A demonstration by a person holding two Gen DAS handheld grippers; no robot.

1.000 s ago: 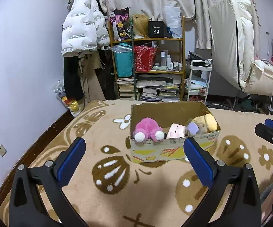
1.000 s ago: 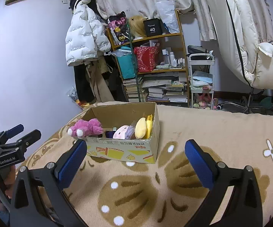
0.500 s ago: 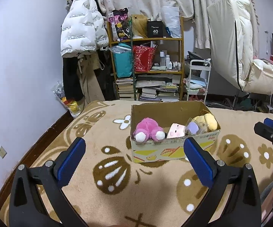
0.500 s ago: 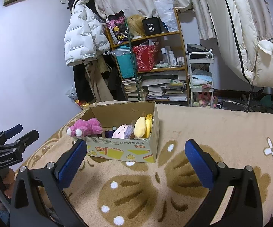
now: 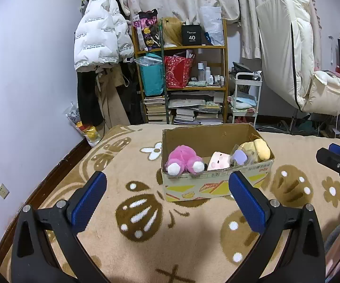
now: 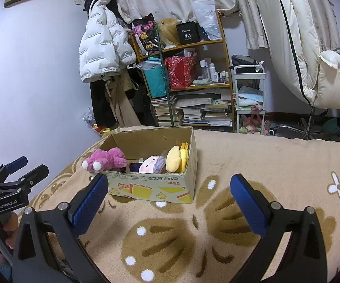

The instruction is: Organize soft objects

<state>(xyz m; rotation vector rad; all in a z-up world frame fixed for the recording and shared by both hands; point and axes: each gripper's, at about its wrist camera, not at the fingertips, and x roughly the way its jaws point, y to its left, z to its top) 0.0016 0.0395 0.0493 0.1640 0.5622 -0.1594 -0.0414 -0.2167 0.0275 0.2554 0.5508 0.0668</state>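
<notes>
A cardboard box (image 5: 217, 186) stands on the beige patterned blanket; it also shows in the right wrist view (image 6: 151, 188). Inside lie a pink plush (image 5: 184, 160), a pale pink square plush (image 5: 219, 160), a small purple bagged toy (image 5: 240, 158) and a yellow plush (image 5: 258, 147). In the right wrist view the pink plush (image 6: 106, 158) hangs over the box's left end, next to the yellow plush (image 6: 174, 155). My left gripper (image 5: 167, 202) is open and empty, in front of the box. My right gripper (image 6: 170, 202) is open and empty, in front of the box.
The blanket (image 5: 146, 235) covers a bed. Behind it stand a cluttered wooden shelf (image 5: 186, 80), a white jacket (image 5: 99, 40) on the wall, a small white cart (image 5: 245, 99) and a cream chair (image 5: 311, 89). The wall (image 5: 28, 94) is close on the left.
Both grippers stay open and nearly still; the views have shifted only slightly. The box and toys have not moved.
</notes>
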